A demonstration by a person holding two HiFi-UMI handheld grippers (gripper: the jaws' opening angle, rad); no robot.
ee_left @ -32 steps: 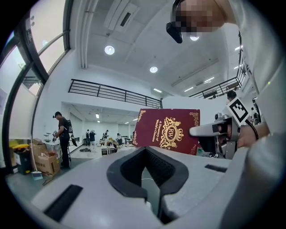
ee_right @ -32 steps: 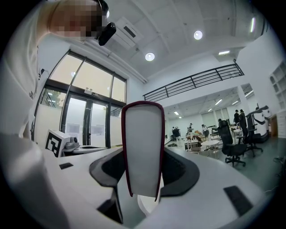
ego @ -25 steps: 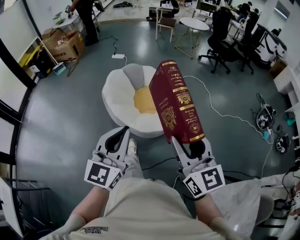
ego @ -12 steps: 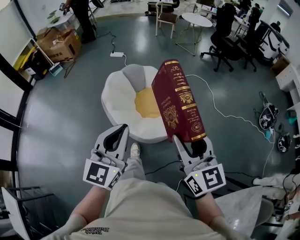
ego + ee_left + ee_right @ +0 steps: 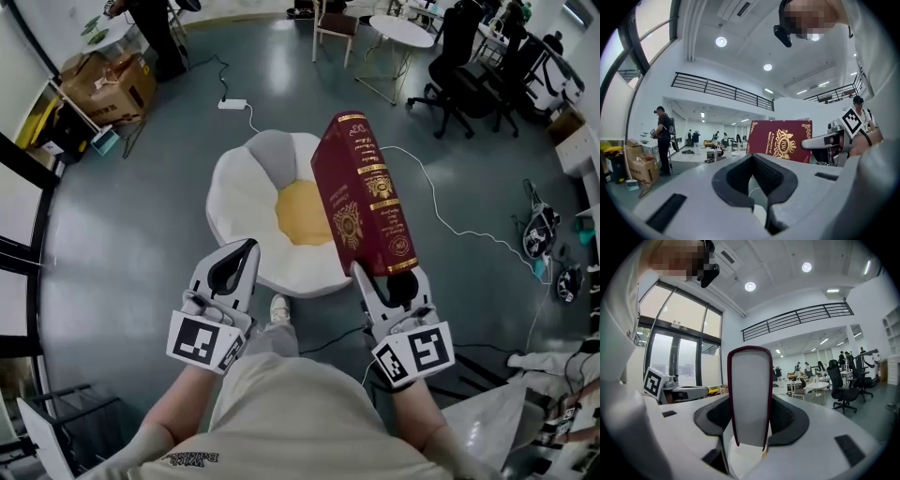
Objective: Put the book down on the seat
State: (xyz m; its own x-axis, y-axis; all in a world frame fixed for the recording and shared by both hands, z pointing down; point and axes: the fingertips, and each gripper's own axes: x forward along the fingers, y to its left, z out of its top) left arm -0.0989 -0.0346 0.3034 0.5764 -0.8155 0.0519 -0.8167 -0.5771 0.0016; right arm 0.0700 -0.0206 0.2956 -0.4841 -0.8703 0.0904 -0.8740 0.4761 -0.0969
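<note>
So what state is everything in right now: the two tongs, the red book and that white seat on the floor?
Left tongs: shut, empty.
Right tongs: shut on the book's lower end.
Book: closed, held up in the air, tilted, not yet on the seat.
Seat: on the floor, nothing visible on it.

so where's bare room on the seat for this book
The white flower-shaped seat is bare: its yellow centre and the petals round it hold nothing. The dark red hardback book, in the right gripper, hides its right edge. Crowded: black office chairs and a white round table beyond.
</note>
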